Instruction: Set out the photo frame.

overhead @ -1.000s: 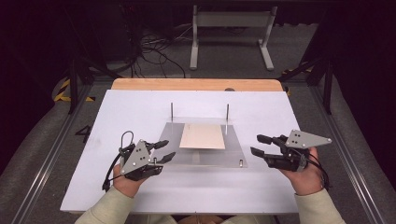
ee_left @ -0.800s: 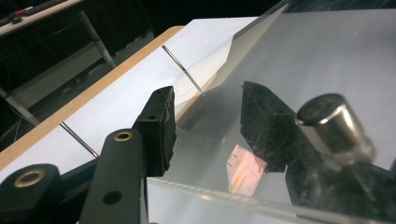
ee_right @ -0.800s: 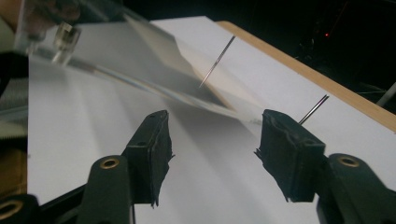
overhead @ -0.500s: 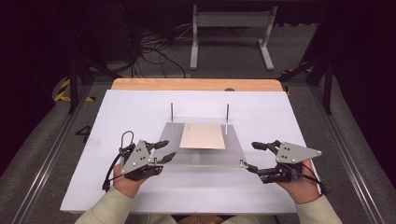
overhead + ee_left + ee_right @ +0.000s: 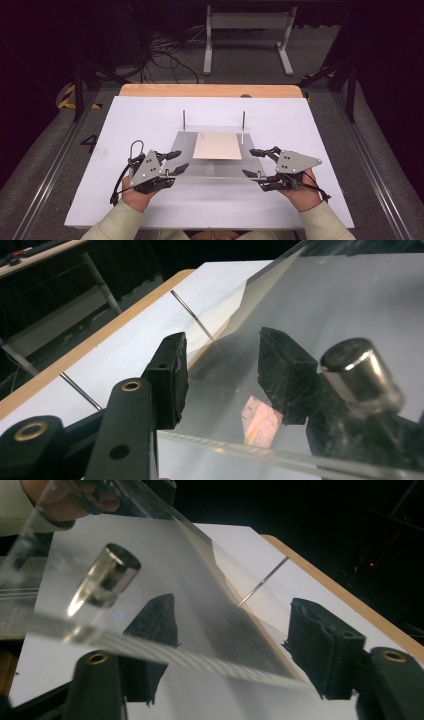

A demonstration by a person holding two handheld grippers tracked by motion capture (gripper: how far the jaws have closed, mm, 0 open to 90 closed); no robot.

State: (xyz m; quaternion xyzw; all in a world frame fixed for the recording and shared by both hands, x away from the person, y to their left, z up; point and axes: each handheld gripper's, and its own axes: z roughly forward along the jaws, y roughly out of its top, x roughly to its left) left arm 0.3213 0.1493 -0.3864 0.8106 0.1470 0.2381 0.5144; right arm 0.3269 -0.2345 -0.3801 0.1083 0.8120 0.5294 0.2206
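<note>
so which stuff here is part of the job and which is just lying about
In the job:
clear plate
wood sheet
left claw
right claw
two upright pins

Lying about:
cables on the floor
grey metal stand

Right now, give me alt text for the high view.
Two hand-held grippers, left gripper and right gripper, straddle opposite near corners of a clear acrylic plate on a white table. A tan sheet lies under the plate, between two thin upright rods.

Lab recording bay, white board (image 5: 150, 120) on wooden table (image 5: 210, 90), dark surroundings, loose cables (image 5: 165, 55), metal stand (image 5: 247, 30)
</note>
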